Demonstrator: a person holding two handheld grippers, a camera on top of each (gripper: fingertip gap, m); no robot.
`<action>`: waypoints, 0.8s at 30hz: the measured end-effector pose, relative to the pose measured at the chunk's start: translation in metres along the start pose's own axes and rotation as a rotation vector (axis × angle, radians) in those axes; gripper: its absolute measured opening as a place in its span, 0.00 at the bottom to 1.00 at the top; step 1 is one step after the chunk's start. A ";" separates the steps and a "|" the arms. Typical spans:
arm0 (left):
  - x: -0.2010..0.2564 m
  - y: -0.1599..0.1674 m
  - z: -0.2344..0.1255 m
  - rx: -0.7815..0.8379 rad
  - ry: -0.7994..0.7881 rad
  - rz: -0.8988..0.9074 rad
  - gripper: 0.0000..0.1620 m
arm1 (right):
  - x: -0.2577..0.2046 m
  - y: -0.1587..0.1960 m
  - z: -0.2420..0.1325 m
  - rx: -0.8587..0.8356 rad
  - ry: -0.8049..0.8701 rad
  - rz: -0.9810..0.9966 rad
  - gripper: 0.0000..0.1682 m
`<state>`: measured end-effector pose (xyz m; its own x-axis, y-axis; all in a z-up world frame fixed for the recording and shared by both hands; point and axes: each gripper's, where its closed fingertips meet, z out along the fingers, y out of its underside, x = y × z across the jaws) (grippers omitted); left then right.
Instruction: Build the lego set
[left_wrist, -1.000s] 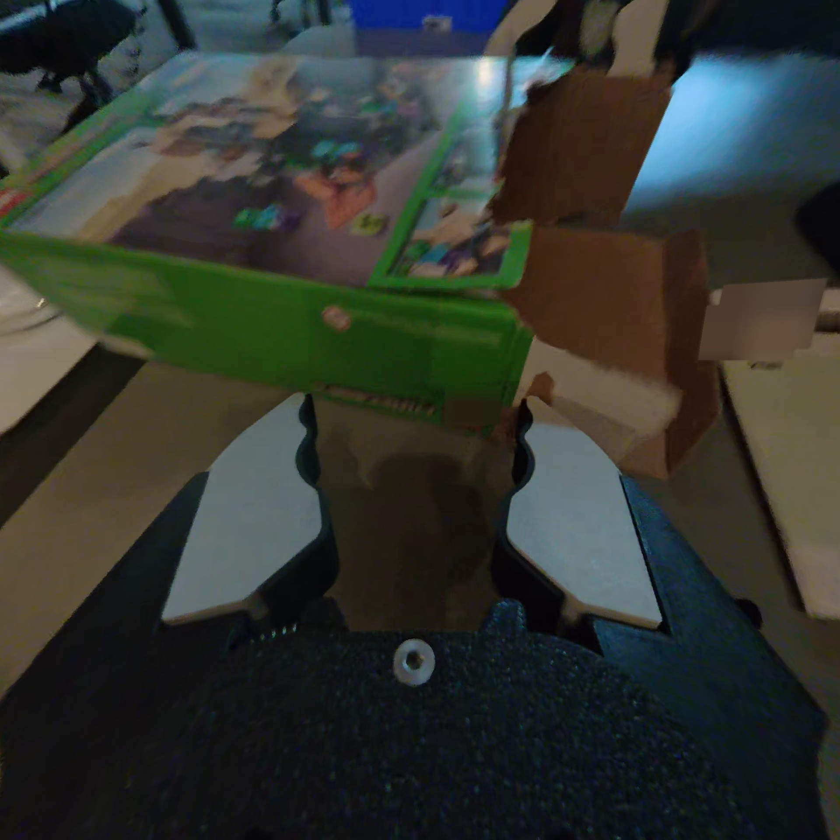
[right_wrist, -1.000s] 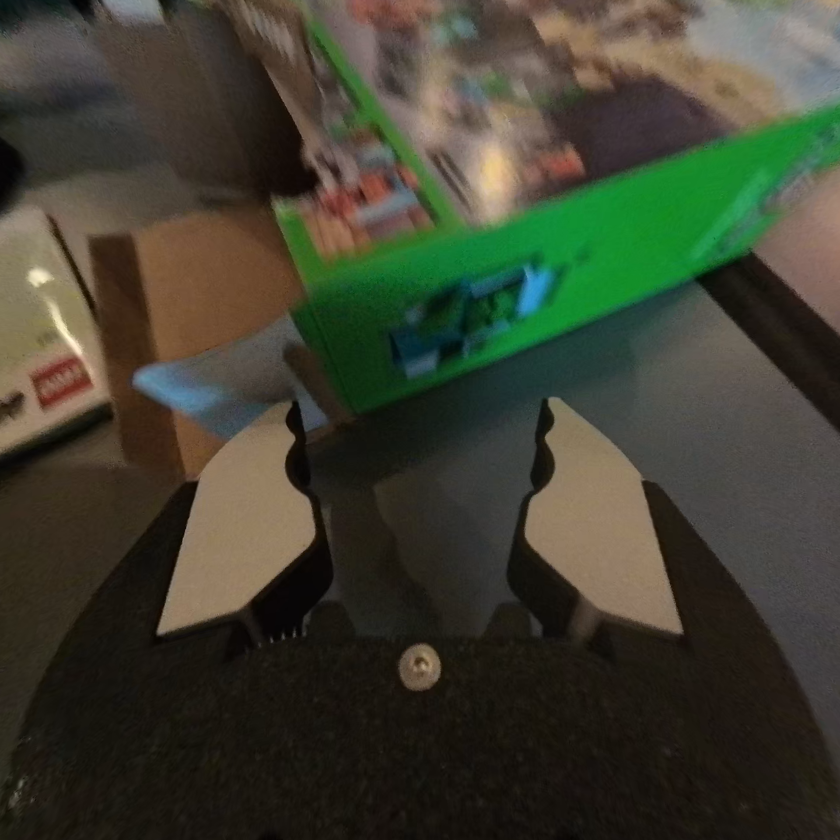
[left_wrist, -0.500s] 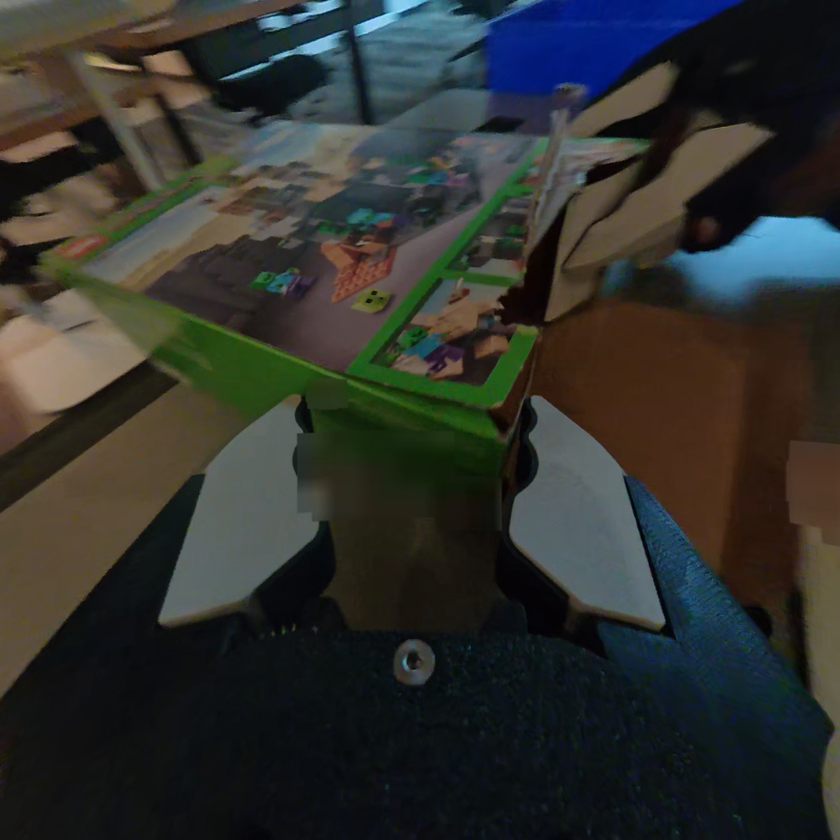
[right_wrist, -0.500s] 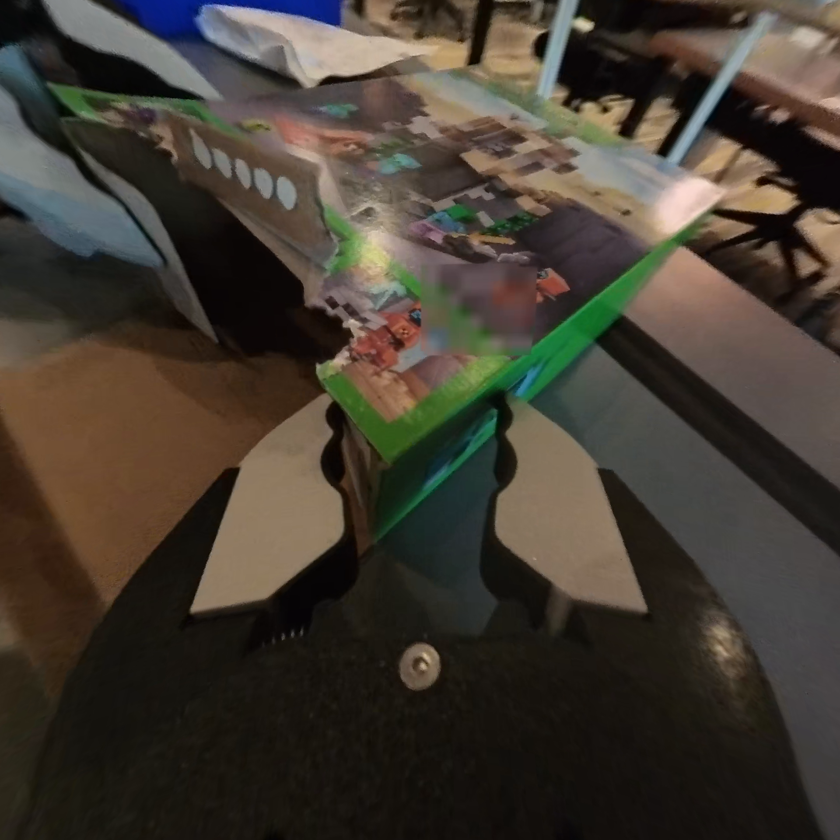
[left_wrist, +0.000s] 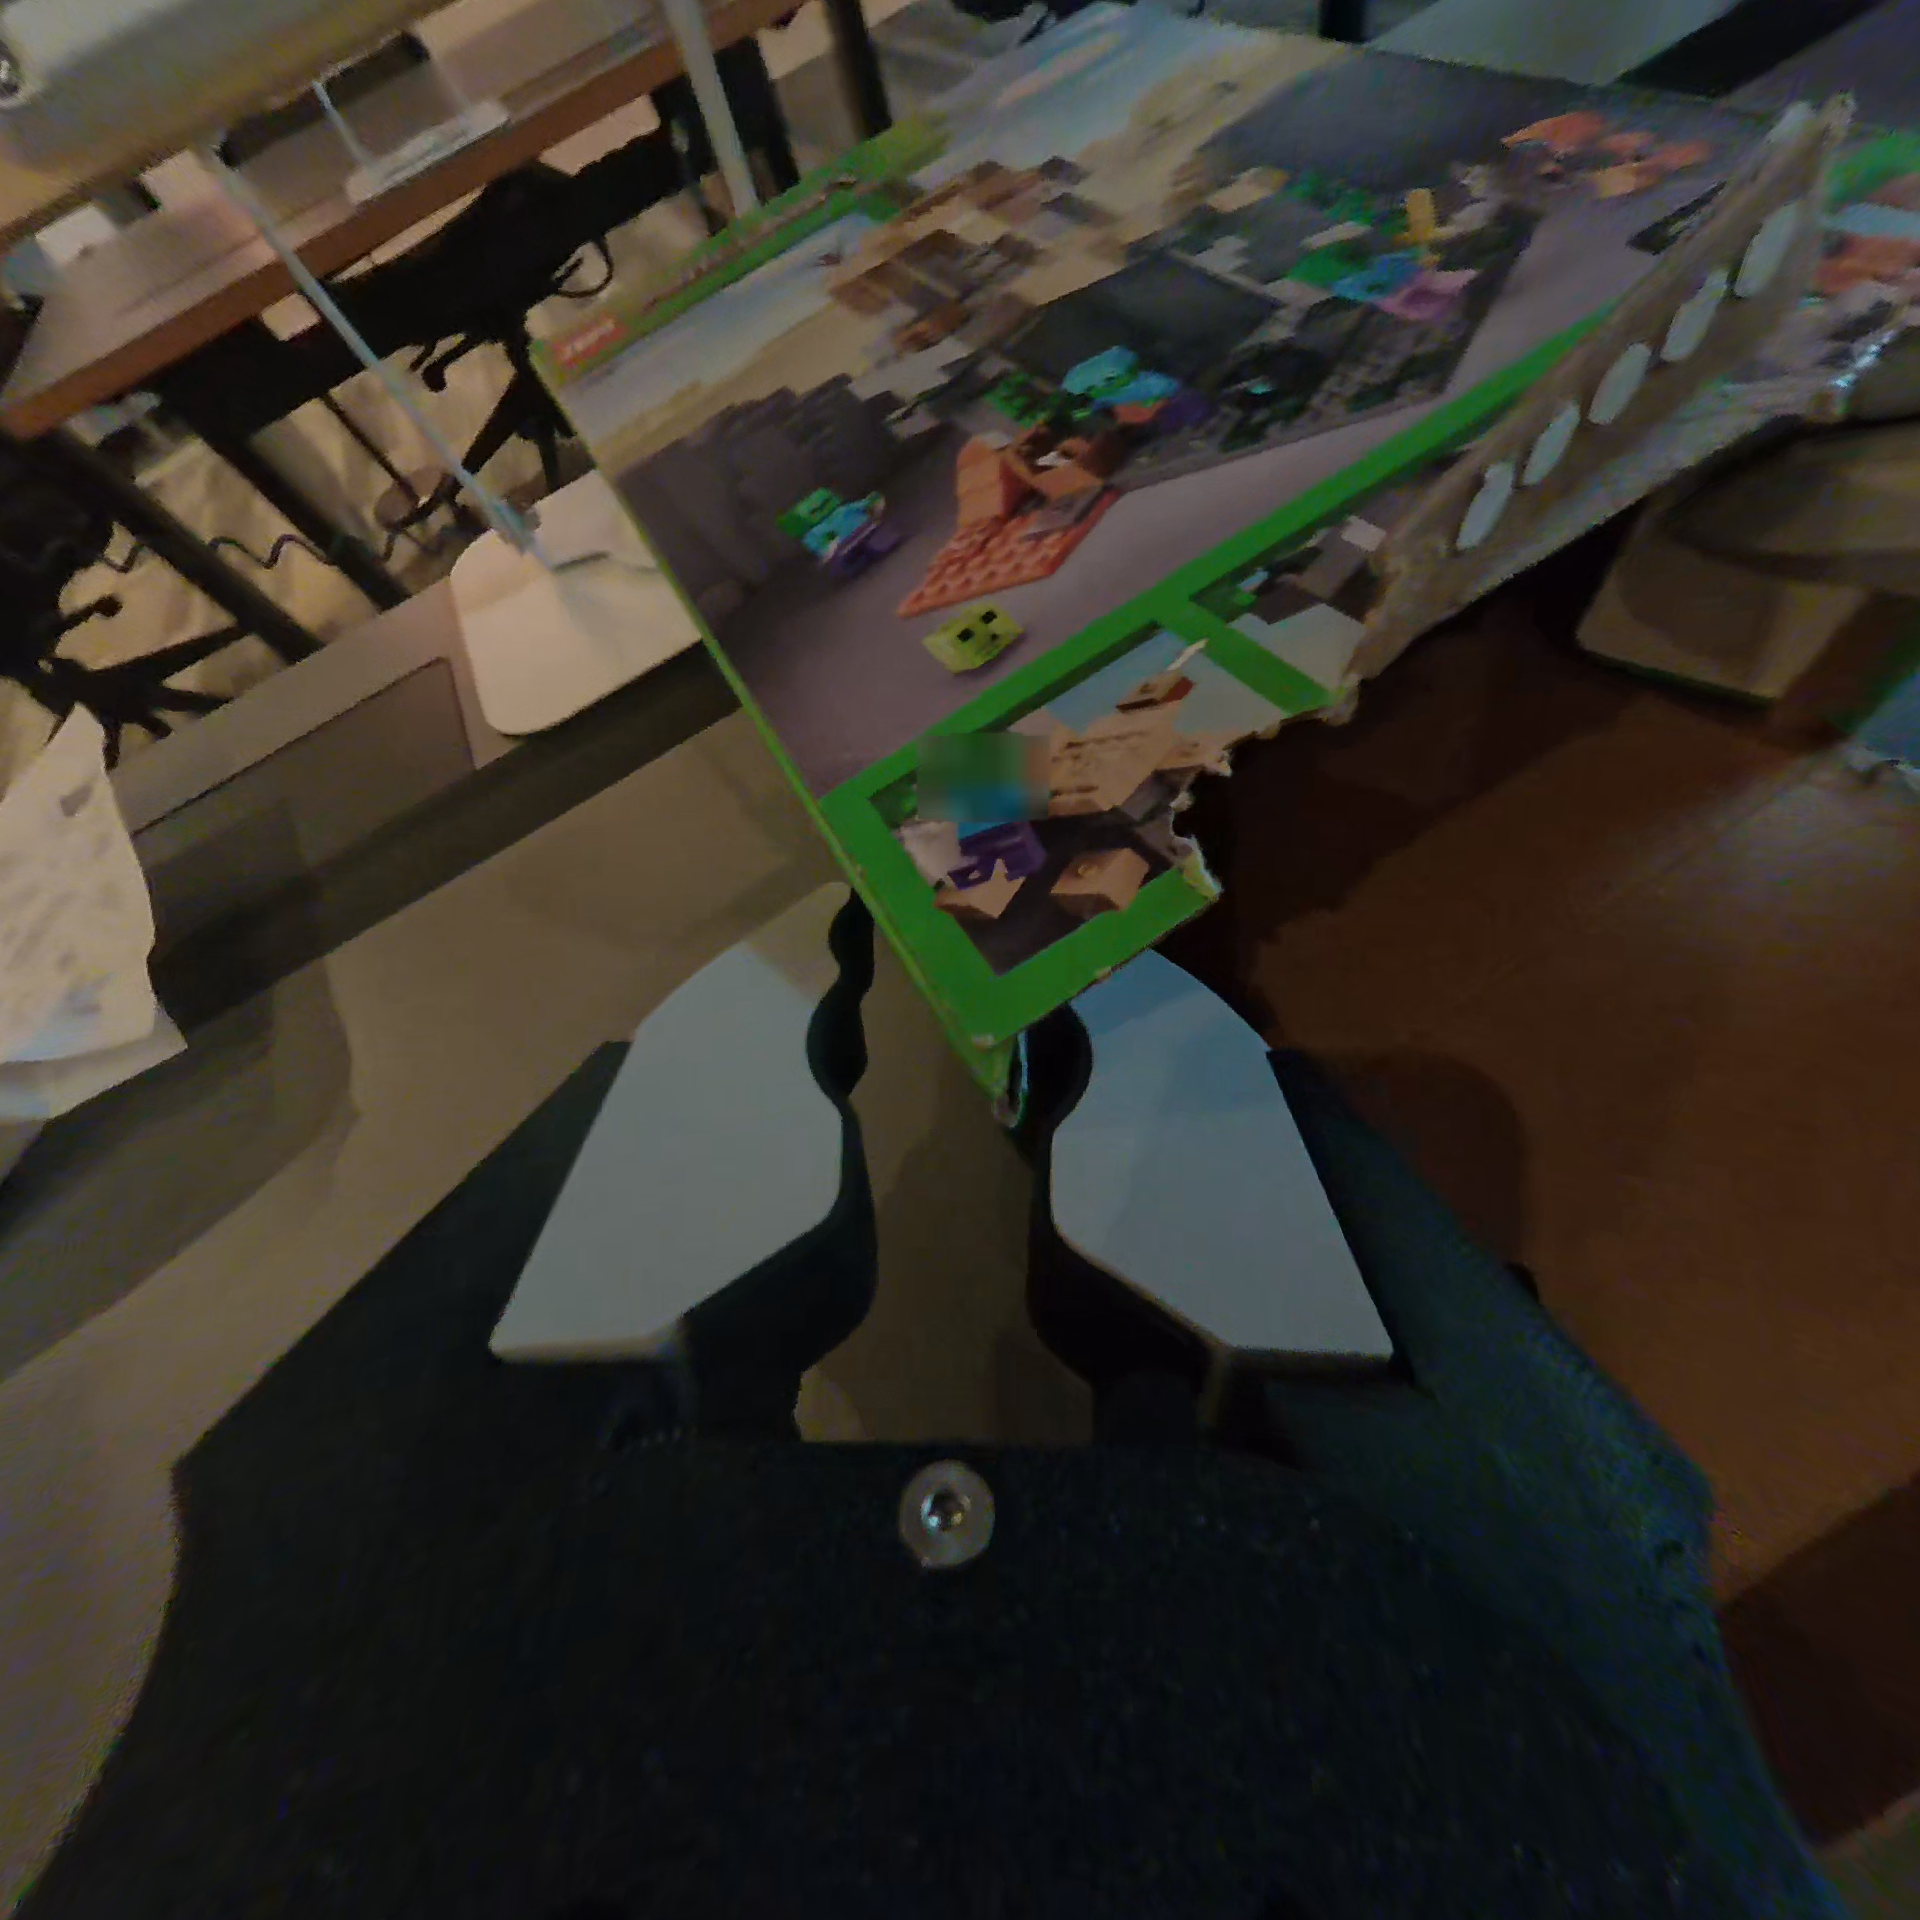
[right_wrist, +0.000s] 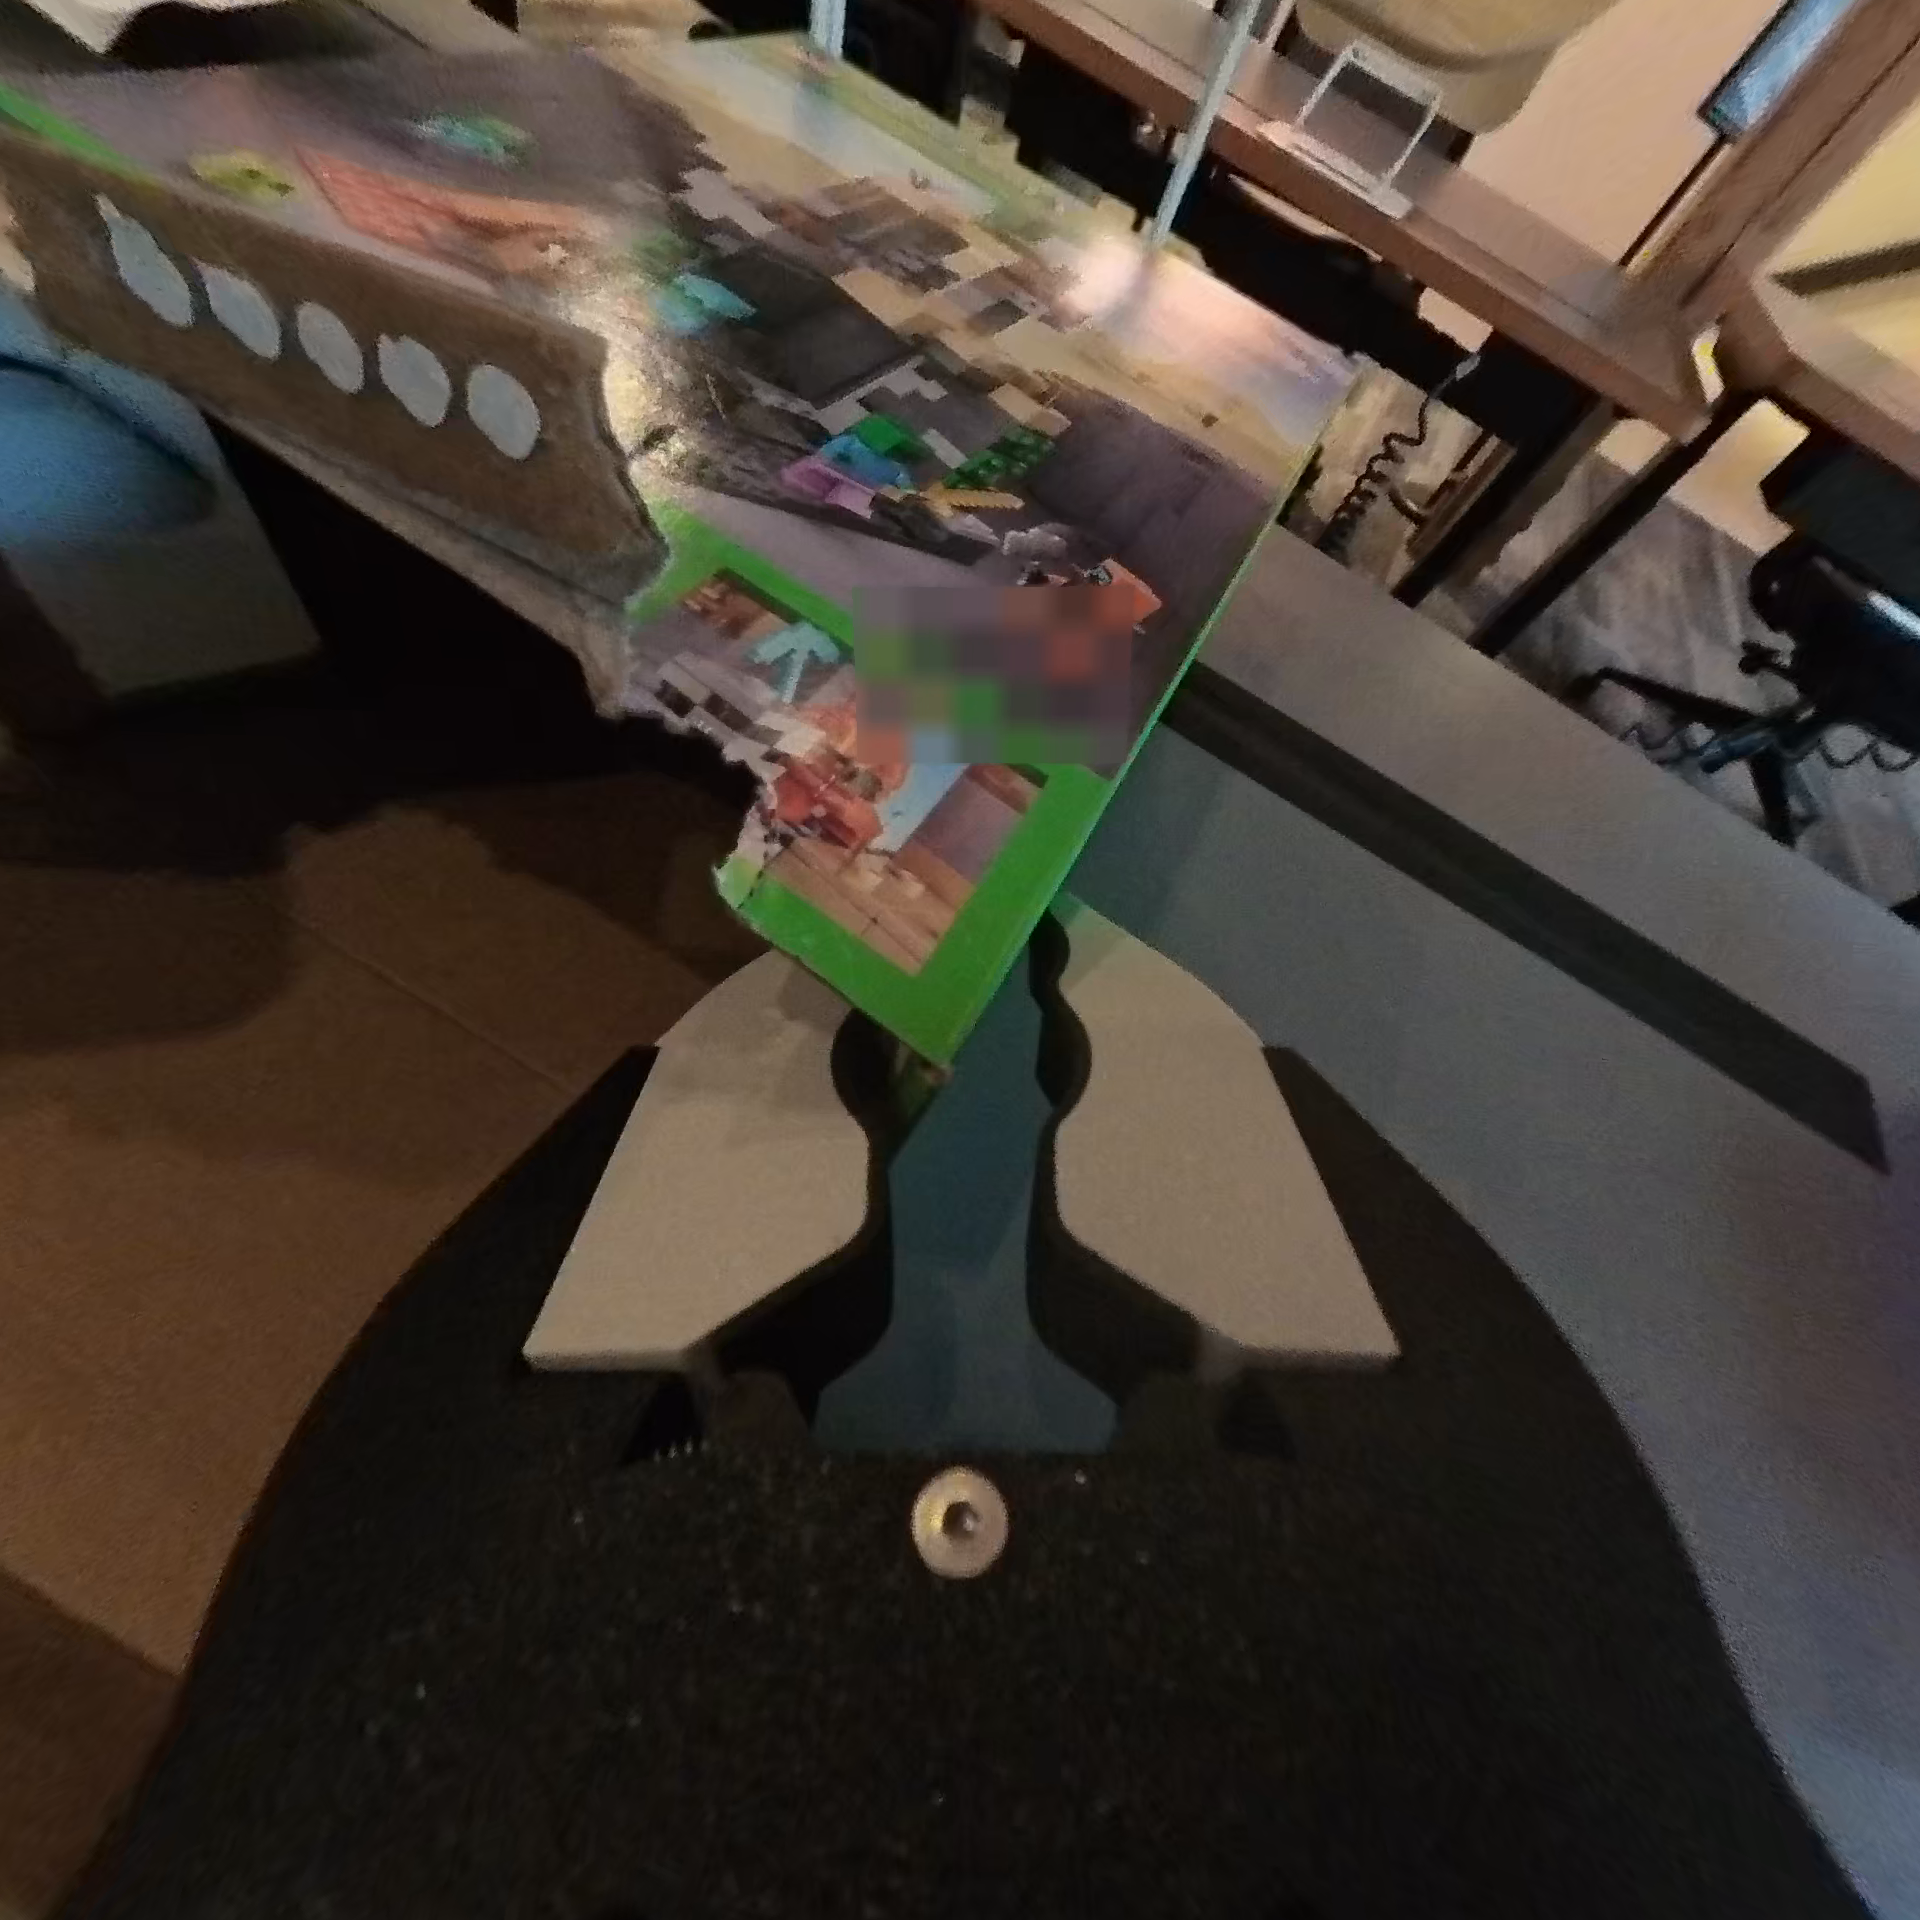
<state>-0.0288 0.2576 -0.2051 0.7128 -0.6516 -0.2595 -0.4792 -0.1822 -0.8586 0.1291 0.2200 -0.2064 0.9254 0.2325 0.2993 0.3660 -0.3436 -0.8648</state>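
The green lego box (left_wrist: 1039, 468) has a printed top and a torn-open end with a ragged flap (left_wrist: 1621, 374) bearing white dots. It is held tilted above the table (left_wrist: 416, 1039). My left gripper (left_wrist: 951, 1023) is shut on one near corner of the box. My right gripper (right_wrist: 951, 1023) is shut on the other near corner of the box (right_wrist: 935, 416), with the torn flap (right_wrist: 312, 332) to its left. The box's inside is dark and hidden.
A brown cardboard panel (left_wrist: 1558, 1039) lies under the open end, also in the right wrist view (right_wrist: 208, 1039). White paper (left_wrist: 62, 914) and a white stand base (left_wrist: 561, 613) lie to the left. Wooden desks (right_wrist: 1455, 208) and office chairs (right_wrist: 1818, 644) stand beyond the table edge.
Both grippers moved up to the box's near corners and closed on them. The box, on the table a second ago, now hangs tilted between them.
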 end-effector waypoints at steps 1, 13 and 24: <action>0.000 0.000 0.001 0.001 -0.008 0.009 0.19 | 0.000 0.000 0.000 0.001 0.002 0.010 0.15; 0.006 0.001 -0.027 0.037 0.072 0.024 0.33 | -0.009 -0.011 -0.046 0.081 -0.151 0.026 0.42; -0.013 0.005 -0.084 0.103 0.121 0.012 0.32 | -0.079 0.038 -0.126 0.022 -0.676 -0.379 0.20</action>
<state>-0.0834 0.2035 -0.1685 0.6376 -0.7383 -0.2198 -0.4276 -0.1019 -0.8982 0.0820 0.0735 -0.2121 0.4742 0.8375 0.2715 0.6368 -0.1133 -0.7626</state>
